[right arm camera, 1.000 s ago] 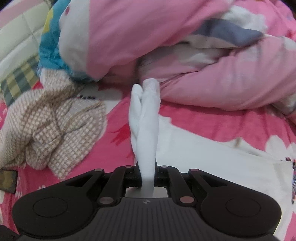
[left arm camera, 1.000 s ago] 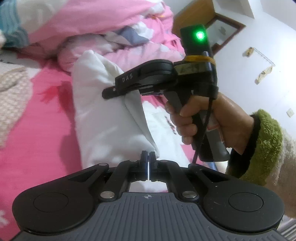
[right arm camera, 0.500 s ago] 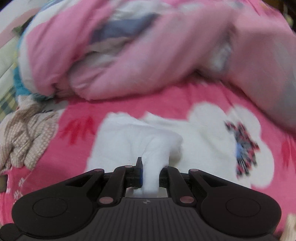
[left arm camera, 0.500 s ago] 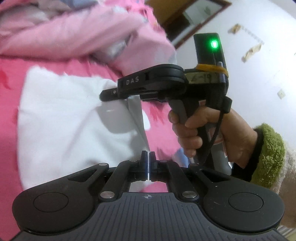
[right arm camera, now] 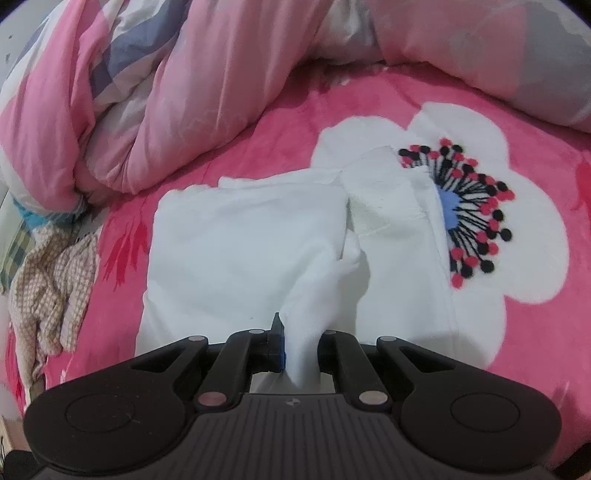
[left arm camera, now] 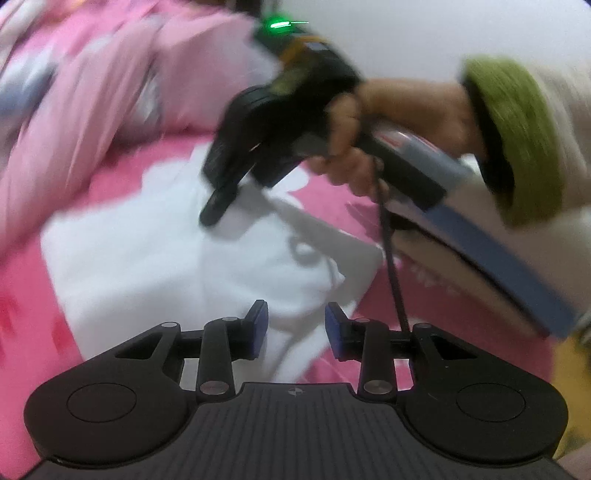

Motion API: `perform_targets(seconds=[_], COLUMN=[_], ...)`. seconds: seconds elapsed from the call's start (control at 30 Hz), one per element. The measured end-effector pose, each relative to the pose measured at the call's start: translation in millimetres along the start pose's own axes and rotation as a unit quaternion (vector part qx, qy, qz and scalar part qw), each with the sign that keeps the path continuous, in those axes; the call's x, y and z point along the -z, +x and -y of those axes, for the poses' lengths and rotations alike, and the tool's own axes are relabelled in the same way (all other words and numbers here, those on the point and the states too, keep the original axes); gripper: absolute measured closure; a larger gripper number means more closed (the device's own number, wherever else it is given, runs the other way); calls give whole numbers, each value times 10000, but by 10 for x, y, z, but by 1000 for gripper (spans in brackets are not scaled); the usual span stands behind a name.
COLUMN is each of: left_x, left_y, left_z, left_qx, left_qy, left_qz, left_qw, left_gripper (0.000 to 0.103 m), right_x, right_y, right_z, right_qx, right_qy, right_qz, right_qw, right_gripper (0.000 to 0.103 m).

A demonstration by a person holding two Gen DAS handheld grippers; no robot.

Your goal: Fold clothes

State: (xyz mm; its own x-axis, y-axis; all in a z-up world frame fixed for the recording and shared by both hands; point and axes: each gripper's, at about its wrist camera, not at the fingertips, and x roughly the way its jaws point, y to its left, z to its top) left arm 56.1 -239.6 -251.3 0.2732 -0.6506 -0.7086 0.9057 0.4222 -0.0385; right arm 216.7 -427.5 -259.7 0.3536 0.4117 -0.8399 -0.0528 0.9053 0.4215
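White garment (right arm camera: 243, 236): flat on pink bedspread (right arm camera: 280, 122) ahead of both grippers. Right gripper (right arm camera: 301, 343): pinching a raised fold, far finger hidden by cloth. Left gripper (left arm camera: 295, 328): spread, holding nothing; view motion-blurred.

A home bedroom: a pink flowered blanket (right arm camera: 369, 110) is covering the bed, with a rumpled pink quilt (right arm camera: 184, 92) lying bunched along its far side.

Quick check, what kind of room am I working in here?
Most likely a bedroom: the white garment lies on a pink flowered bedspread, with a bunched pink quilt behind it and a white wall beyond.
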Motion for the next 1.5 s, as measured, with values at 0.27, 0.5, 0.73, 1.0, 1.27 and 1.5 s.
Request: perform_targets(seconds=[0.27, 0.5, 0.73, 1.0, 1.27, 1.5], left_x=[-39, 3, 78, -18, -103, -2], left_y=[344, 509, 551, 430, 403, 382], left_z=[197, 292, 335, 54, 187, 107], left_qx=[-231, -428, -402, -235, 460, 294], left_qy=[798, 782, 922, -265, -573, -568], left_qz=[0, -128, -43, 264, 242, -189], left_qw=[9965, 9959, 9949, 9990, 9970, 9978], left_gripper=[67, 67, 73, 103, 103, 99], right_x=[-70, -77, -154, -214, -211, -234], right_y=[68, 184, 291, 236, -67, 194], right_z=[131, 234, 542, 330, -467, 45], right_qx=[-274, -440, -1002, -948, -380, -448], right_qy=[370, 460, 1411, 1139, -1842, -568], right_qz=[-287, -437, -417, 46, 523, -181], right_qw=[9985, 9970, 9840, 9890, 9808, 9972], right_gripper=[97, 92, 76, 94, 96, 92])
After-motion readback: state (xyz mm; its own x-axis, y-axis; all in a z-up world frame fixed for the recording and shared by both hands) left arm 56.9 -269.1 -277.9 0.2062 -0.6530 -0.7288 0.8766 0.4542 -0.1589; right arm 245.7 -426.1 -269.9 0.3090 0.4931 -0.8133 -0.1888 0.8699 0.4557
